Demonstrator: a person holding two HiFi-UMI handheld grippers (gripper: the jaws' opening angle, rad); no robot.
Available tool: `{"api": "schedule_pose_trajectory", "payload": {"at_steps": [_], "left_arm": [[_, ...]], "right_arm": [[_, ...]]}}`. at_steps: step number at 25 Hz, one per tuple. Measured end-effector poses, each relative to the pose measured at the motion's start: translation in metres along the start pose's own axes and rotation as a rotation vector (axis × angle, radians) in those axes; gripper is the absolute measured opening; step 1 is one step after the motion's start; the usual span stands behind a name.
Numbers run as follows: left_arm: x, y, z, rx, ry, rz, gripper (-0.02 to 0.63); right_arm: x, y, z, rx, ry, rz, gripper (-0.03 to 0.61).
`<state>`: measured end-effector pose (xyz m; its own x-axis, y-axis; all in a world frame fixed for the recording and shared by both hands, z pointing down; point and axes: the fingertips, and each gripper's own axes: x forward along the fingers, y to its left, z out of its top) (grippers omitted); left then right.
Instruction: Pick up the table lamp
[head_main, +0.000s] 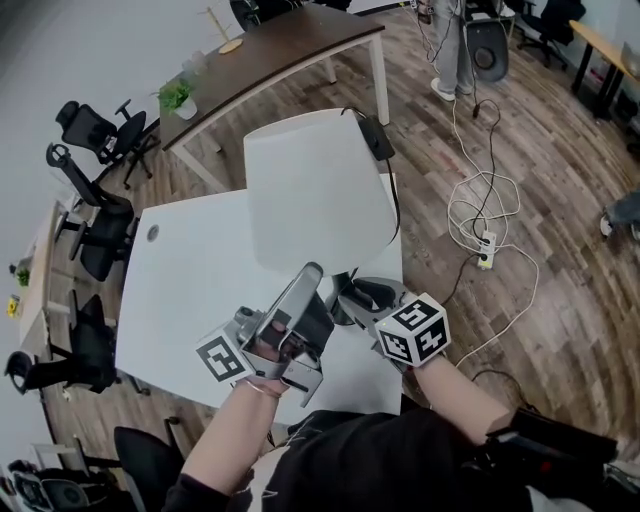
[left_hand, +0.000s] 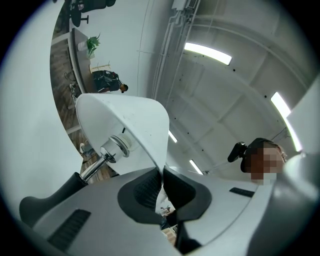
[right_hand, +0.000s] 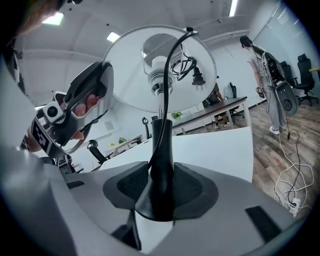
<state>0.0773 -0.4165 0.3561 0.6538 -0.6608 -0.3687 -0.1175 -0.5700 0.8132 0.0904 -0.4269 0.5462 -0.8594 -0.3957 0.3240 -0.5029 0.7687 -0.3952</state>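
Observation:
The table lamp has a wide white shade (head_main: 315, 190) and a black stem, and it stands over the white table (head_main: 190, 280). My left gripper (head_main: 312, 272) reaches up to the shade's near rim. In the left gripper view the rim of the shade (left_hand: 125, 120) runs down between the jaws of the left gripper (left_hand: 161, 187), which are shut on it. The bulb socket (left_hand: 117, 145) shows under the shade. My right gripper (head_main: 345, 295) is low at the lamp's foot. Its pads press on the black stem (right_hand: 161, 165), which fills the right gripper (right_hand: 161, 190). The lamp's black cord (right_hand: 172, 65) hangs along the stem.
A dark wooden desk (head_main: 280, 45) with a potted plant (head_main: 180, 100) stands behind the white table. Office chairs (head_main: 95, 130) line the left side. On the floor at right lie a power strip and white cables (head_main: 487, 250). A person (head_main: 455, 50) stands farther back.

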Motion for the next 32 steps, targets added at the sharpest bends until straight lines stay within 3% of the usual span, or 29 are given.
{"api": "schedule_pose_trajectory", "payload": {"at_steps": [6, 13, 26, 32], "left_arm": [[-0.009, -0.01, -0.011, 0.027, 0.05, -0.023, 0.02], [-0.033, -0.035, -0.008, 0.032, 0.095, -0.102, 0.018], [-0.132, -0.122, 0.005, 0.006, 0.216, -0.258, 0.018], [-0.203, -0.148, 0.004, -0.001, 0.275, -0.304, 0.018]], "right_arm": [[-0.001, 0.007, -0.004, -0.003, 0.008, -0.052, 0.165], [-0.005, 0.046, -0.01, -0.026, 0.011, -0.083, 0.156], [-0.009, 0.169, -0.02, -0.016, -0.122, -0.243, 0.158], [0.006, 0.233, -0.049, 0.006, -0.168, -0.303, 0.158]]}}
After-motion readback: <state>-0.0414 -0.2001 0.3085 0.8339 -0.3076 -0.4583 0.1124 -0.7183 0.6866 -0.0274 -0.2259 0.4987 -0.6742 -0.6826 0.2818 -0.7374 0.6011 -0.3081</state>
